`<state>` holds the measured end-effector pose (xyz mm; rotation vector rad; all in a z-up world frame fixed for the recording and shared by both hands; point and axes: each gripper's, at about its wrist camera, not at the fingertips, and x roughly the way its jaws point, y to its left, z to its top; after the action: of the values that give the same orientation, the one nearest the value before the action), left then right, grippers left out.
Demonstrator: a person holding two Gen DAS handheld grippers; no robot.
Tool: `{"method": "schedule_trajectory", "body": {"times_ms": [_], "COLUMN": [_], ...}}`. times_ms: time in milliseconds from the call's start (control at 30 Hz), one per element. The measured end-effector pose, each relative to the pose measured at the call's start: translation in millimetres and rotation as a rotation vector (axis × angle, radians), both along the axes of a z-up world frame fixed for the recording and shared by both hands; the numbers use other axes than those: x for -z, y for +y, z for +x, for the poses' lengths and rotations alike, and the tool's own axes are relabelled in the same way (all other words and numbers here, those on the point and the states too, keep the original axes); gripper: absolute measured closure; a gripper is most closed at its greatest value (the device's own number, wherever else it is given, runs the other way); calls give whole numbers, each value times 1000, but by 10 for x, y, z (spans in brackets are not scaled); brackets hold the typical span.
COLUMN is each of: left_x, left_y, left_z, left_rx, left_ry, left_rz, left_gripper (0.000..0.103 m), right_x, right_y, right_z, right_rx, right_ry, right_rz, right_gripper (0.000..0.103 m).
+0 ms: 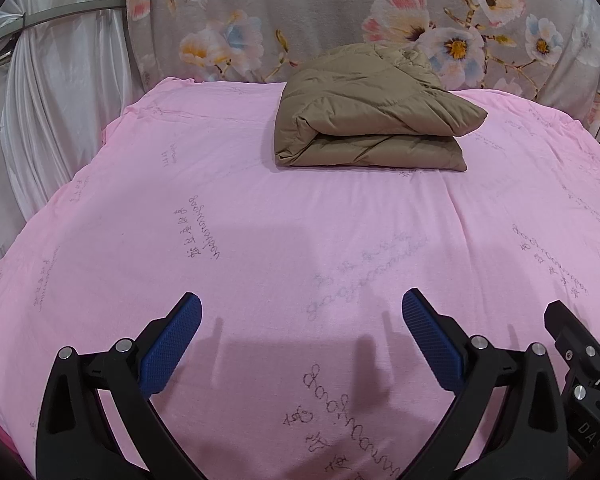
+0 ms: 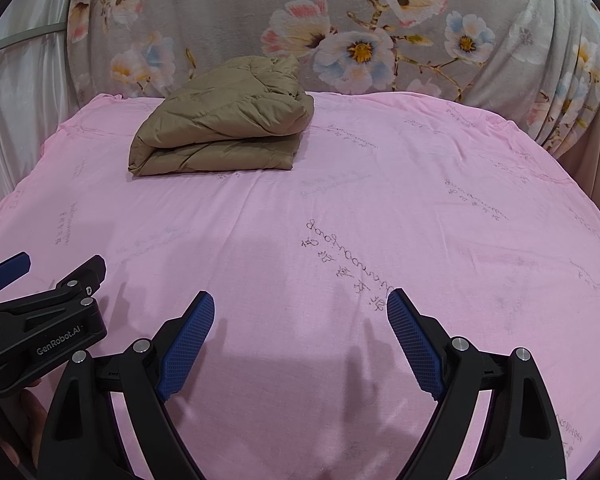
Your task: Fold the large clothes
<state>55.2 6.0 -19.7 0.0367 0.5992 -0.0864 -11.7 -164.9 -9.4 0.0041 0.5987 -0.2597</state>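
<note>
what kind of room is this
Probably a bedroom or similar home room: a pink sheet covers a wide flat surface, a floral cloth hangs behind, and a folded tan jacket lies on it.

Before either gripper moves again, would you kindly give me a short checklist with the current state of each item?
1. Left gripper open, nothing between its pads: ok.
2. Right gripper open, nothing between its pads: ok.
3. Tan padded jacket folded into a compact stack: ok.
4. Jacket lying fully on the pink sheet, at the far side near the floral cloth: ok.
5. Both grippers apart from the jacket, not touching it: ok.
6. Fold is neat on the hidden far side: cannot tell.
</note>
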Motion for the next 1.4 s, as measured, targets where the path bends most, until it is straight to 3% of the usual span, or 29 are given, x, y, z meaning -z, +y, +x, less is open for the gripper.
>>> {"method": "schedule_trajectory", "body": {"times_ms": [1400], "left_x": [-74], "left_y": [51], "left_z": [-22], "left_rx": [-18], "left_ry": [-20], "left_rz": [2], "left_gripper": [5], "right_x": [-1], "right_y": [8], "right_z": [9], "right_rx": [0], "right_ry": [3], "right_rz": [-2], "right_gripper": [17]}}
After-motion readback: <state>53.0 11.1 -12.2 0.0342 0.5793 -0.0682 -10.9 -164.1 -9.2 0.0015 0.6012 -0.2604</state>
